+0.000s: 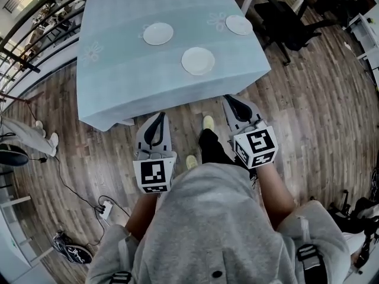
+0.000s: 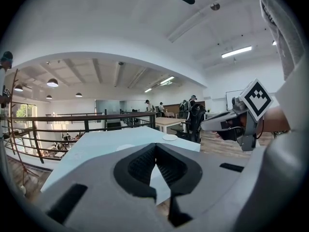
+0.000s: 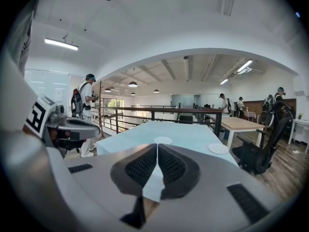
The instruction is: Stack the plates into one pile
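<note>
Three white plates lie apart on a pale blue tablecloth [image 1: 118, 70]: one near the front [image 1: 198, 60], one further back at the left [image 1: 158, 33], one at the far right corner [image 1: 238, 24]. My left gripper [image 1: 157, 120] and right gripper [image 1: 235, 102] are both shut and empty, held in front of the table's near edge, short of the cloth. In the left gripper view the far right plate [image 2: 169, 137] shows past the shut jaws. The right gripper view shows a middle plate [image 3: 163, 140] and the right-hand plate [image 3: 218, 148].
A black office chair [image 1: 290, 22] stands right of the table. A metal railing [image 1: 35, 22] runs along the left. A power strip and cables [image 1: 105, 209] lie on the wooden floor at the lower left. Other people stand in the background [image 3: 83, 98].
</note>
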A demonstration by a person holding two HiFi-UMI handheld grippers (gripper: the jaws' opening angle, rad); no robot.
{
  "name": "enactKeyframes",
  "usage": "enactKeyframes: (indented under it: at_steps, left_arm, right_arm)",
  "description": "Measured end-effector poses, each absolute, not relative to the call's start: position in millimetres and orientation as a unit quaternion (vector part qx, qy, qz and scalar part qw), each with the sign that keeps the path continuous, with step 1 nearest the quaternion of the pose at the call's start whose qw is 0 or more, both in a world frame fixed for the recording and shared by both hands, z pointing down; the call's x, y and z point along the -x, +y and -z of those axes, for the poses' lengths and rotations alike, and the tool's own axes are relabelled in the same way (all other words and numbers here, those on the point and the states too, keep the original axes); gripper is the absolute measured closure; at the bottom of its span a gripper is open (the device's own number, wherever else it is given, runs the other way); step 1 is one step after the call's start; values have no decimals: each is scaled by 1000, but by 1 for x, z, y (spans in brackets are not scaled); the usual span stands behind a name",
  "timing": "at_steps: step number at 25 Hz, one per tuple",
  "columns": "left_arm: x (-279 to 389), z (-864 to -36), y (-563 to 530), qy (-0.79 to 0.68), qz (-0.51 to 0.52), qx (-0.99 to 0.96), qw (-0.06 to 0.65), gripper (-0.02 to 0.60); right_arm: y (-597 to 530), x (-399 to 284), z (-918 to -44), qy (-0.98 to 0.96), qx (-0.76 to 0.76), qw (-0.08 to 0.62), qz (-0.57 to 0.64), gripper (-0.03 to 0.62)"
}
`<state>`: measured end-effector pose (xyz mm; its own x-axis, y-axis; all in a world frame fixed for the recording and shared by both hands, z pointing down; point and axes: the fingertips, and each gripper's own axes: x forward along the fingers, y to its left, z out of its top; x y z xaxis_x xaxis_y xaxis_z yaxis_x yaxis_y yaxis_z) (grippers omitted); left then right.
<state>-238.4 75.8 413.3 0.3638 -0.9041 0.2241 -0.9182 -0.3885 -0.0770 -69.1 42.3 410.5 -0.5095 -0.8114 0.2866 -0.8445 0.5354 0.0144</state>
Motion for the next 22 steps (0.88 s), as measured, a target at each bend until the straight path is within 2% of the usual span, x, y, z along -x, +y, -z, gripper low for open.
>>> enactKeyframes:
  at_steps: [22]
  left_arm:
    - [210, -410, -66, -570, -114, -813, 49, 563]
  right_arm:
    - [-96, 23, -416, -861, -482, 145, -77, 566]
